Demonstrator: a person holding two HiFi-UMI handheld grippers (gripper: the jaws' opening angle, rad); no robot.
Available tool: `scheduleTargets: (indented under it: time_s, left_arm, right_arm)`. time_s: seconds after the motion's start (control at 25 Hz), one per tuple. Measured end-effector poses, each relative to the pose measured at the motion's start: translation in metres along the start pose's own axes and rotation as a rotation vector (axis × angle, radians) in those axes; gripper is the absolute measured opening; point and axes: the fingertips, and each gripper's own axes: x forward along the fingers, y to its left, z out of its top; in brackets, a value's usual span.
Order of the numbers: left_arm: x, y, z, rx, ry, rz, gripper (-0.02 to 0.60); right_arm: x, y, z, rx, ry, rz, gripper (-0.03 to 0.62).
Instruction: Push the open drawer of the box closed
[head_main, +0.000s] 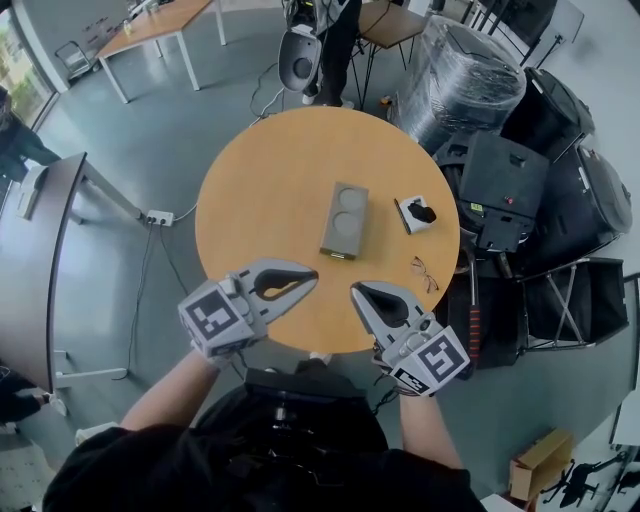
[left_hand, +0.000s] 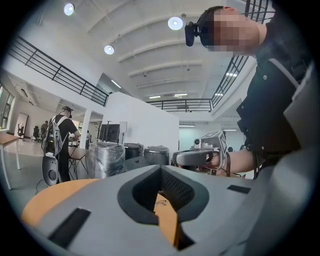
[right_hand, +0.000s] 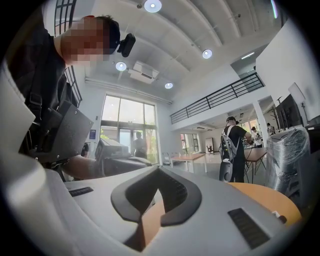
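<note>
- The left gripper (head_main: 305, 277) and the right gripper (head_main: 360, 292) hovered over the table's rim at 6 o'clock. Each had its jaws brought together at the tips, with nothing between them.
- Both tips leaned inward toward 12 o'clock, where the box (head_main: 345, 220) lay. Shut jaws make a blunt end, which I judged would suit pushing rather than gripping.
- The grey box lay flat just right of the table's centre, well apart from both grippers. Its long side ran from 12 to 6 o'clock, and two round hollows showed on top.
- Its near short end faced the grippers. Whether a drawer stood out there or sat flush was too small to tell, so the scene fitted a drawer awaiting its push as well as one already in.
- The round table (head_main: 260, 190) had a smooth, bare wooden top, on which a pushed box might slide rather than stay put.
- At 3 o'clock of the box sat a small white holder (head_main: 413, 214) with a dark item in it. A pair of glasses (head_main: 424, 272) lay toward 5 o'clock, near the rim.
- The room was an open hall with a grey floor (head_main: 170, 130). Black cases (head_main: 505, 185) were stacked at 3 o'clock, and a person (head_main: 335, 40) stood at 12 o'clock.
</note>
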Motion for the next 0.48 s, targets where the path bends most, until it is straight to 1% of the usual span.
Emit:
scheduleTargets:
  time_s: [0.48]
  left_arm:
    - [-0.01,-0.012,-0.003,0.016,0.01,0.006,0.034]
  right_arm:
    - [-0.007,0.013,-0.003,0.006,-0.012,-0.011,0.008]
